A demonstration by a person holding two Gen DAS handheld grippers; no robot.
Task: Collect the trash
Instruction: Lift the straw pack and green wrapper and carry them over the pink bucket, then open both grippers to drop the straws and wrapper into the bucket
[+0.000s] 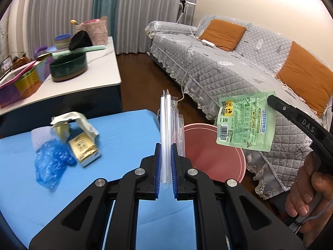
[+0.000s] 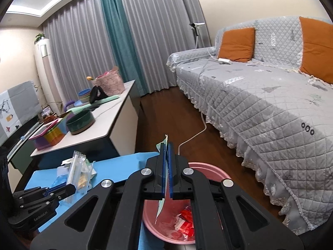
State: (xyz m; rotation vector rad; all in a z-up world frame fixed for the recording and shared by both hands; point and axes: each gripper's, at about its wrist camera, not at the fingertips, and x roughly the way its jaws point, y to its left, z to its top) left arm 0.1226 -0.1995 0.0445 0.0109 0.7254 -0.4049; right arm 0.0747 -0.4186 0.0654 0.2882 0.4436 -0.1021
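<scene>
My left gripper (image 1: 166, 145) is shut on a bundle of clear-wrapped straws (image 1: 166, 123) that stands upright over the blue table's (image 1: 116, 141) right edge. My right gripper (image 2: 166, 145) is shut on a flat green packet (image 1: 245, 123), seen edge-on in the right wrist view as the green packet (image 2: 160, 207), and holds it above the pink bin (image 2: 206, 167). The pink bin (image 1: 218, 158) stands on the floor beside the table and holds red and white wrappers (image 2: 185, 223). On the table lie a crumpled blue bag (image 1: 52, 162), a gold box (image 1: 84, 148) and torn white paper (image 1: 68, 118).
A grey quilted sofa (image 2: 260, 95) with orange cushions (image 2: 237, 44) runs along the right. A white side table (image 2: 112, 112) behind carries a dark green bowl (image 2: 81, 123), a colourful box and a pink basket. A white cable (image 2: 193, 135) crosses the wooden floor. A hand (image 1: 308, 187) grips the right gripper's handle.
</scene>
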